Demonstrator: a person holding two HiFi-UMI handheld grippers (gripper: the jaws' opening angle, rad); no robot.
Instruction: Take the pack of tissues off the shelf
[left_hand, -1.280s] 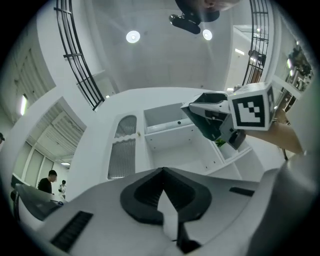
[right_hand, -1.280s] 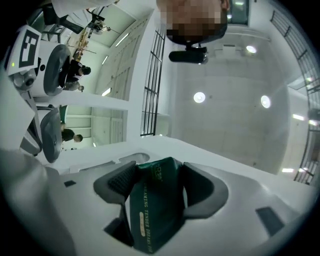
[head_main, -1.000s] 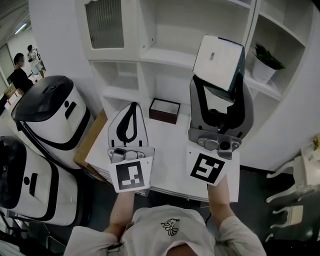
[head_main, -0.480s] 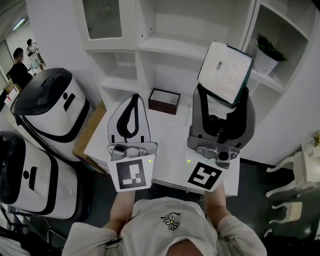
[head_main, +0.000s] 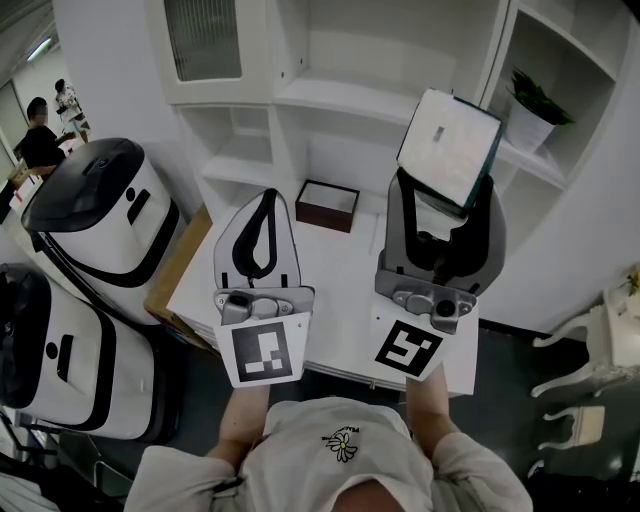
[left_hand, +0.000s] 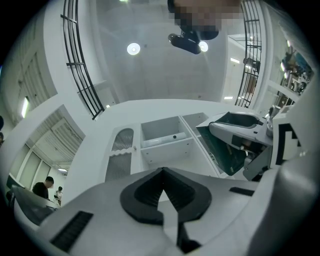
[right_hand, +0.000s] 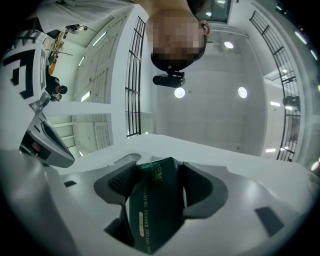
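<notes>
Pack of tissues (head_main: 447, 145) clamped in right tongs (head_main: 445, 190), tilted, apparently clear of the shelf (head_main: 340, 98) and raised over the bench (head_main: 330, 290) at about one o'clock in the head view. Left tongs (head_main: 266, 200) pressed together on nothing, at nine o'clock of the pack. Best to squeeze steadily, lower gently toward the bench, and steer wide of the shelf edge and the small dark box (head_main: 328, 205).

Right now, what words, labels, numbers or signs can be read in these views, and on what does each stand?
"TENDER DREAMS": along the green side of the pack; the letters before and after it are unclear.
Logo near the pack's top: too blurred.
Label on the pack's white face: too small.
Print on the shirt: too small.
Left marker, right marker: patterns only, no words.
</notes>
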